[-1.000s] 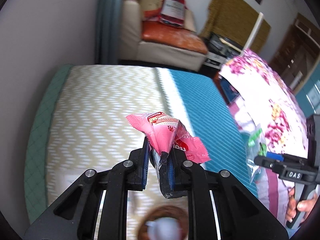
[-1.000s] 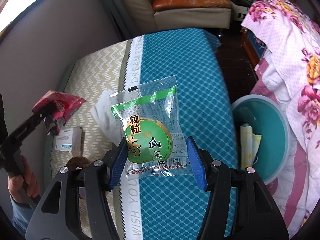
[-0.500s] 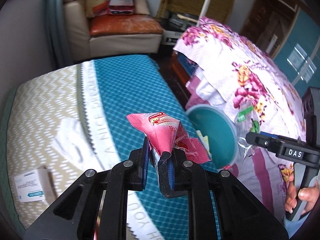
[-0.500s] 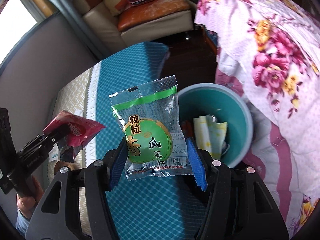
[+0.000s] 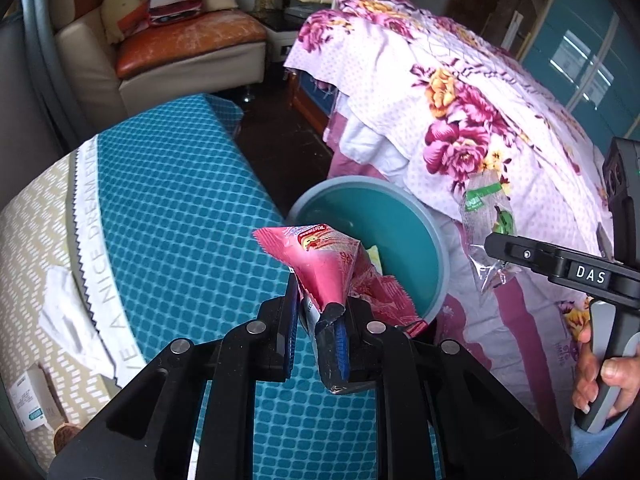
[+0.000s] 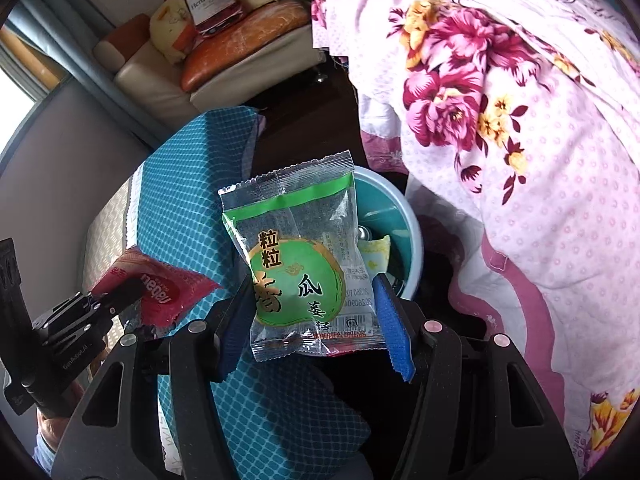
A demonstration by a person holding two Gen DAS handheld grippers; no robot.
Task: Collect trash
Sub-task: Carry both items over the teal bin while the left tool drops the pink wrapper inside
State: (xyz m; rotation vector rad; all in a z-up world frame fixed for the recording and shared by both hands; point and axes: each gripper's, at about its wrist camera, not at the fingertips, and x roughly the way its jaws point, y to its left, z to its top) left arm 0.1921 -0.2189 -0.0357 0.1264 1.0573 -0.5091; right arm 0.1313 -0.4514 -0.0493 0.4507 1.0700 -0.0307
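My left gripper (image 5: 318, 312) is shut on a crumpled pink snack wrapper (image 5: 326, 258), which sticks up between its blue pads. That wrapper (image 6: 156, 294) also shows at the left of the right wrist view. My right gripper (image 6: 314, 316) is shut on a clear and green snack packet (image 6: 298, 264), held flat between its pads; this packet (image 5: 486, 220) appears at the right of the left wrist view. A teal trash bin (image 5: 400, 216) stands on the floor just beyond both grippers, with a yellow-patterned scrap (image 6: 374, 254) inside the bin (image 6: 408, 236).
A teal and beige patterned mat (image 5: 168, 200) lies at the left, with a white tissue (image 5: 68, 312) and a small white box (image 5: 34, 400) on it. A pink floral bedspread (image 5: 460, 120) hangs at the right. A cream armchair (image 5: 168, 48) stands at the back.
Both grippers swept right from over the mat towards the bin, rolling as they went. The bin now lies right ahead of them. Both grips are unchanged.
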